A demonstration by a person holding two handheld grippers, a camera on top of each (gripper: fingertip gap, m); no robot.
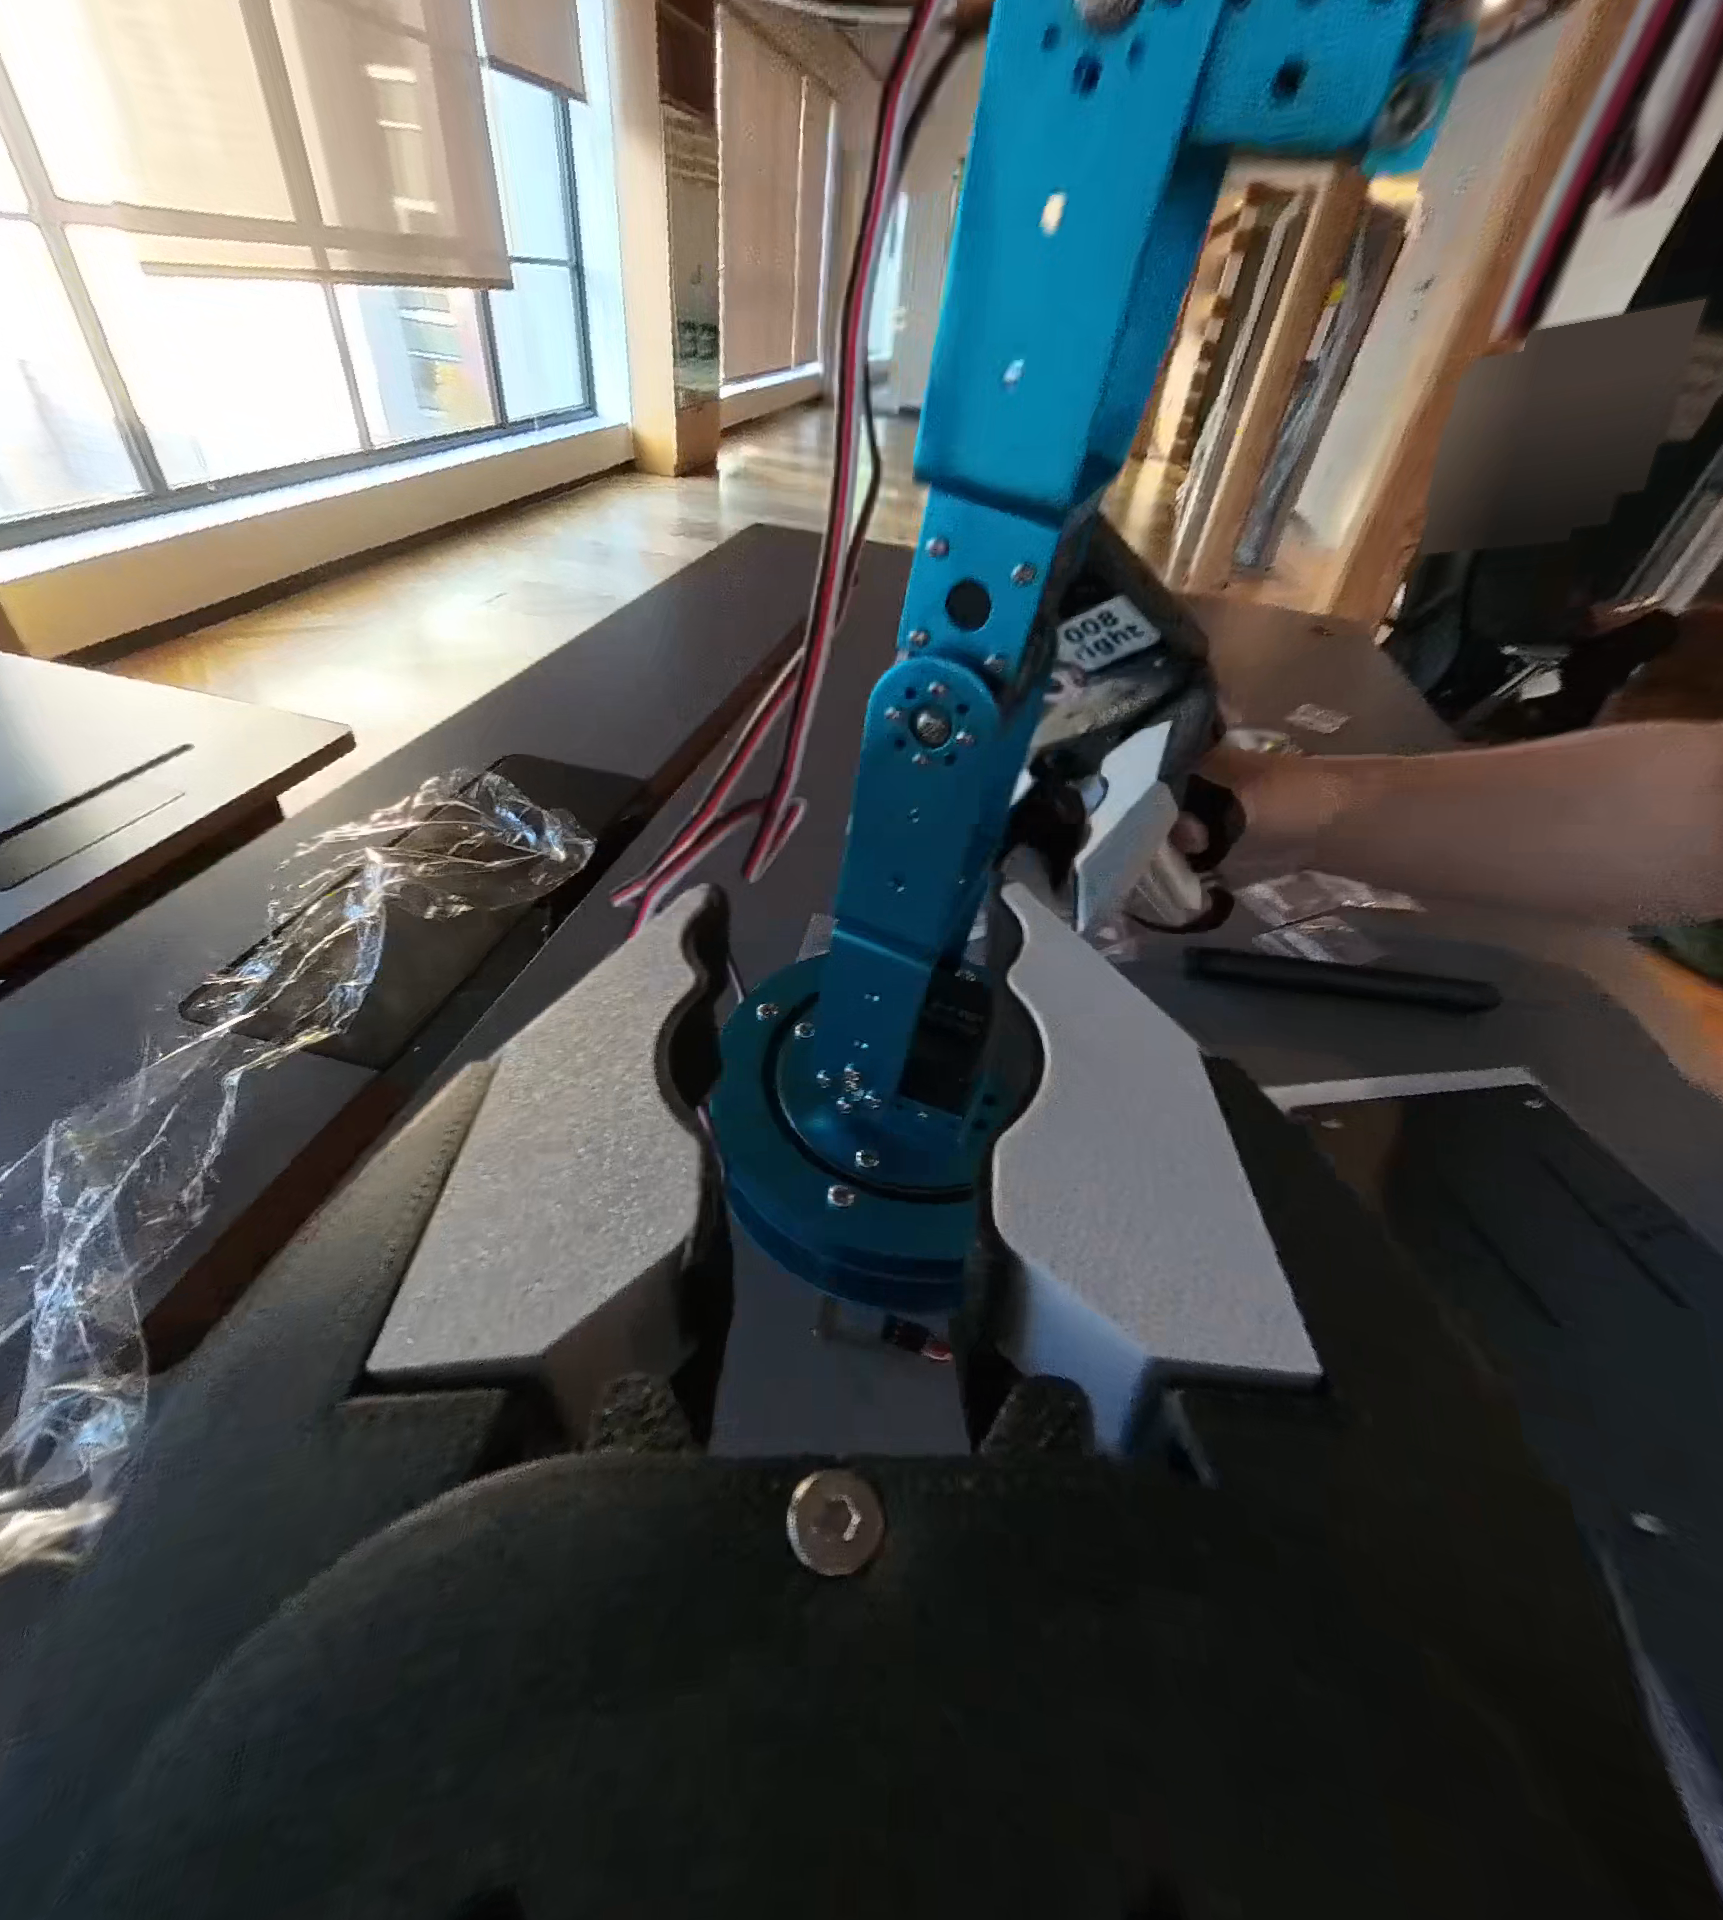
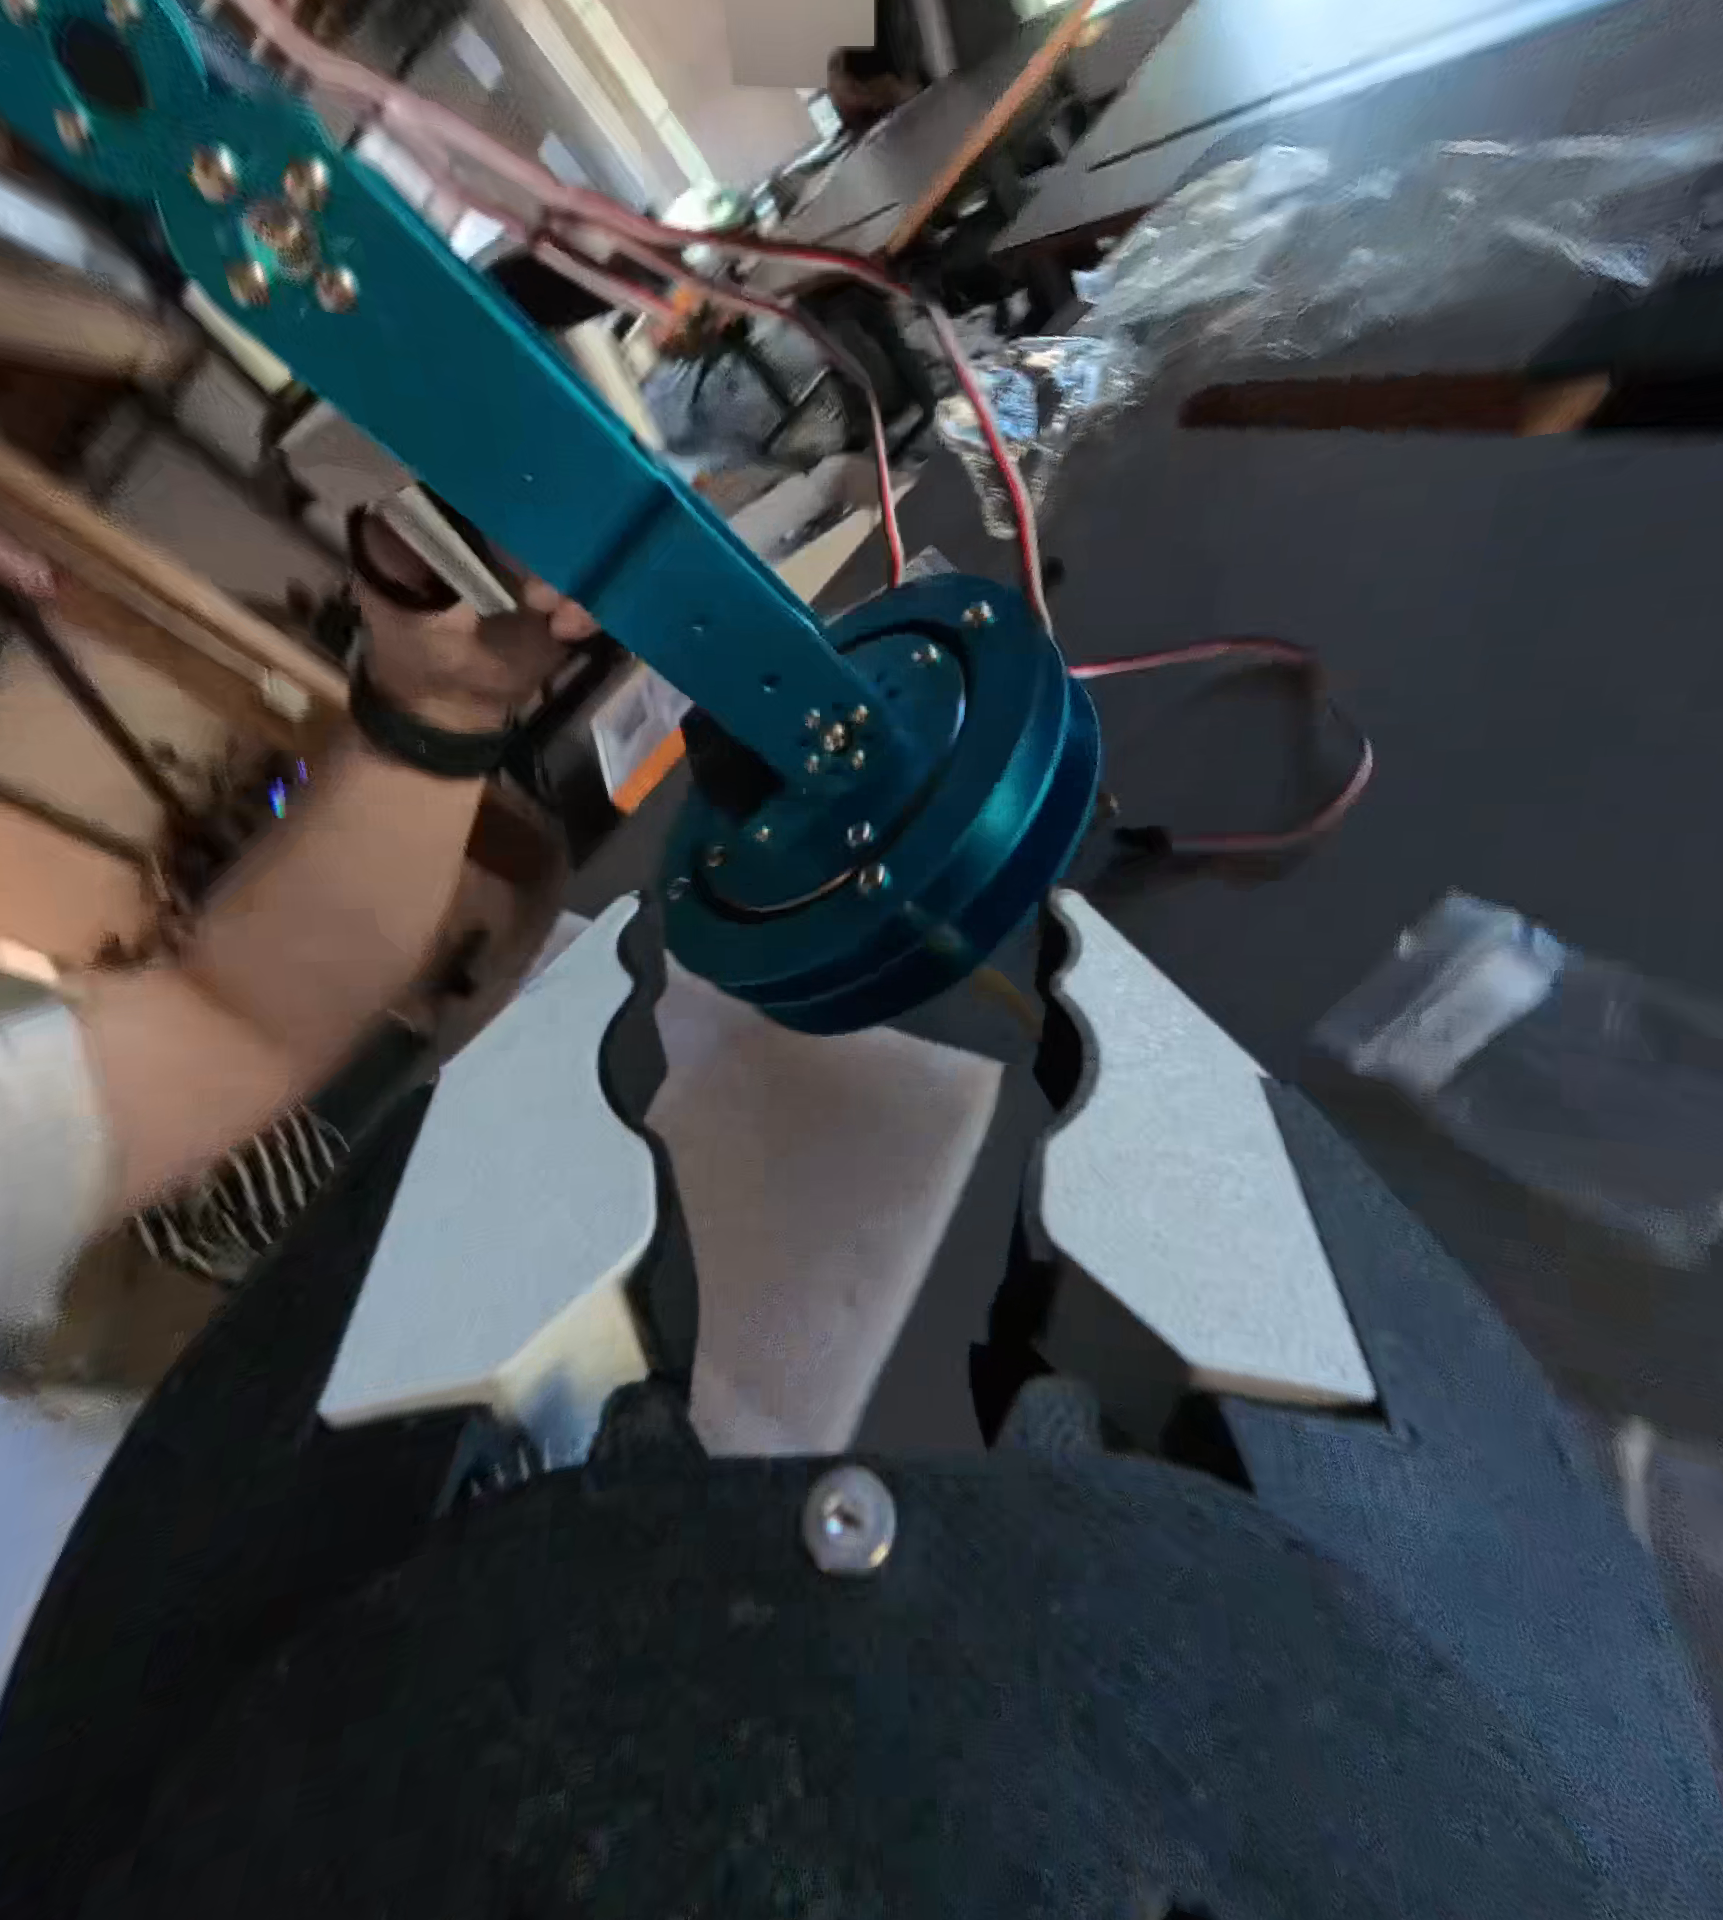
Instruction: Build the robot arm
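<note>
A blue metal robot arm [image 1: 1033, 343] rises from its round blue base [image 1: 836, 1174] over a black table [image 1: 628, 644]. My left gripper [image 1: 857, 914] is closed around this base, one white finger touching each side. Red, white and black wires [image 1: 841, 540] hang beside the arm. In the right wrist view the arm [image 2: 483, 416] slants up to the left from the tilted base [image 2: 898, 831]. My right gripper [image 2: 846, 914] is open, with the base just at its fingertips. It also shows in the left wrist view [image 1: 1137, 831], held by a hand behind the arm.
Crumpled clear plastic wrap [image 1: 213, 997] lies on the table to the left. A dark flat slab [image 1: 57, 758] sits at the far left. A black stick [image 1: 1340, 982] and small clear bags [image 2: 1459, 987] lie near the right hand. Windows stand behind.
</note>
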